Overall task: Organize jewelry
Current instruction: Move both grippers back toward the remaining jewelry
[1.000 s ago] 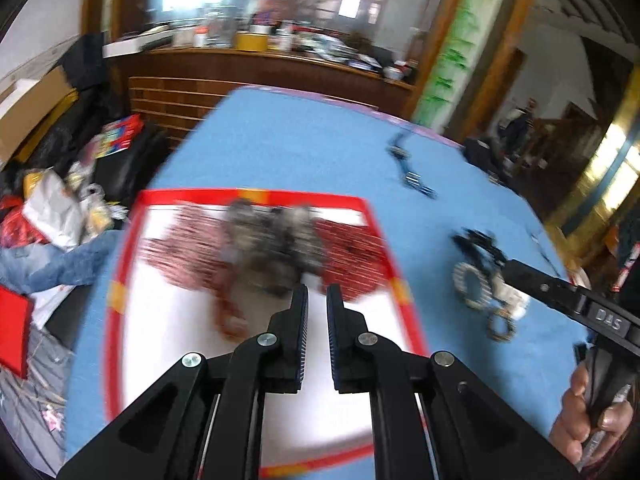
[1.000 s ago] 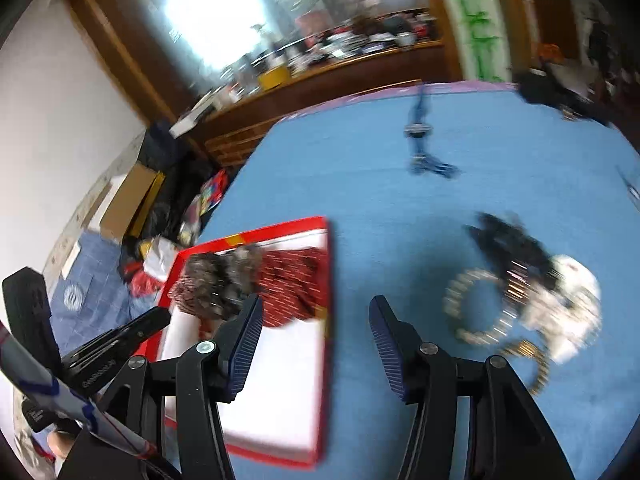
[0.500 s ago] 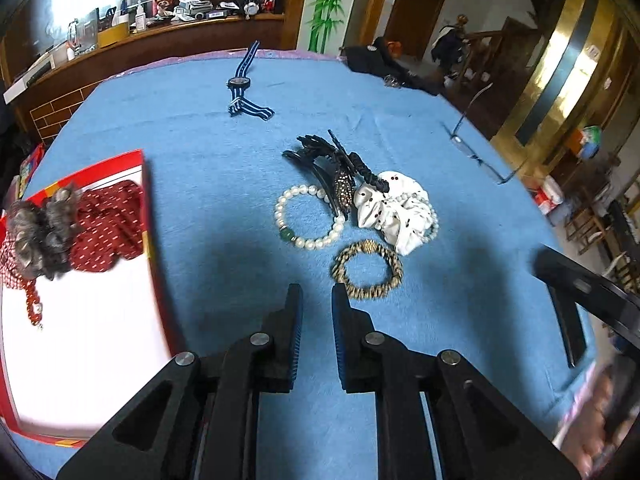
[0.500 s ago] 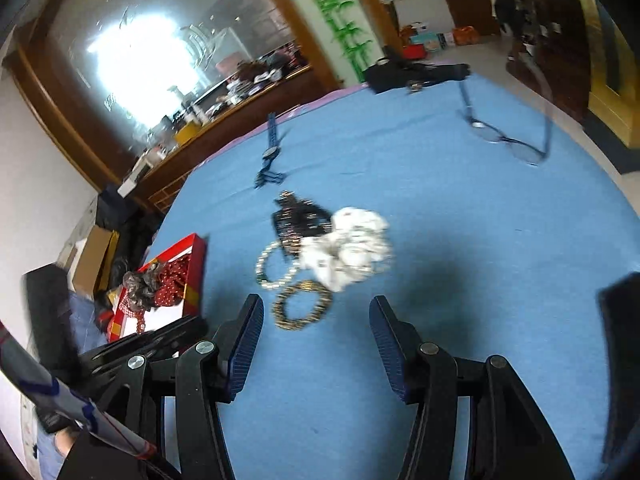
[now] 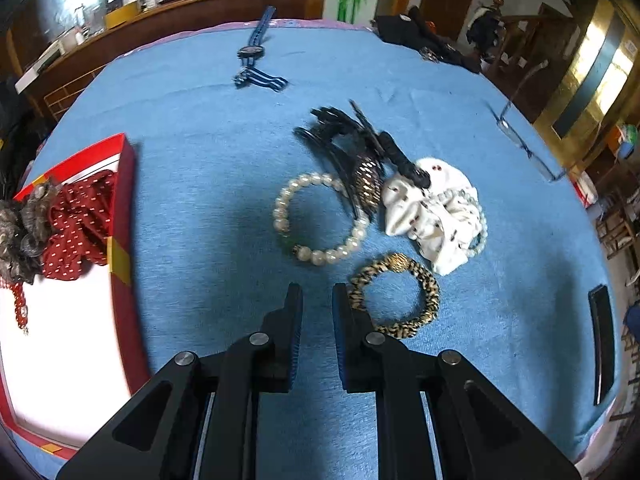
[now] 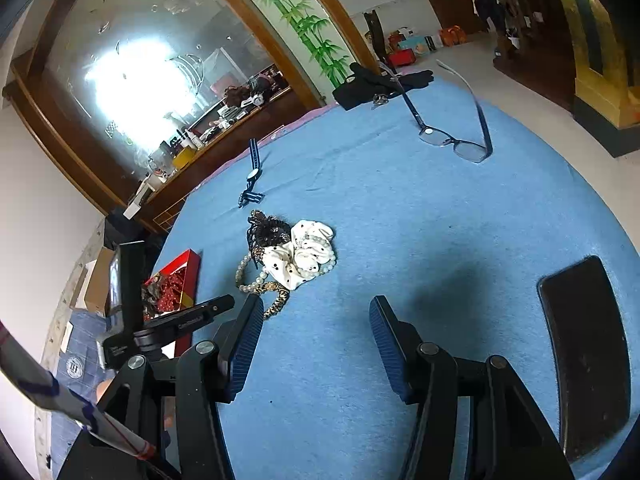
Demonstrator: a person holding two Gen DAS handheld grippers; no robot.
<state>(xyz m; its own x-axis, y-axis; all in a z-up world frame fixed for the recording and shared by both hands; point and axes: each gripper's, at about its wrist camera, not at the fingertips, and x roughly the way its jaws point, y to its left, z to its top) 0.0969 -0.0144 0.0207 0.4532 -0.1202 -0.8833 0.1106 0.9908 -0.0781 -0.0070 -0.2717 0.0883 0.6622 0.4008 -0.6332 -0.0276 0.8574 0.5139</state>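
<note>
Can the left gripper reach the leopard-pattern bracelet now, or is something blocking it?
Probably yes. The leopard-pattern bracelet lies flat on the blue cloth, just right of the left gripper, uncovered. But the jaws stand only narrowly apart and may need to open wider.

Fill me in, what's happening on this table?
A person with two handheld grippers is sorting jewelry into a red tray, which already holds a red scrunchie. The left gripper, slightly open and empty, hovers beside a leopard-print bracelet; the right gripper is open over bare cloth.
</note>
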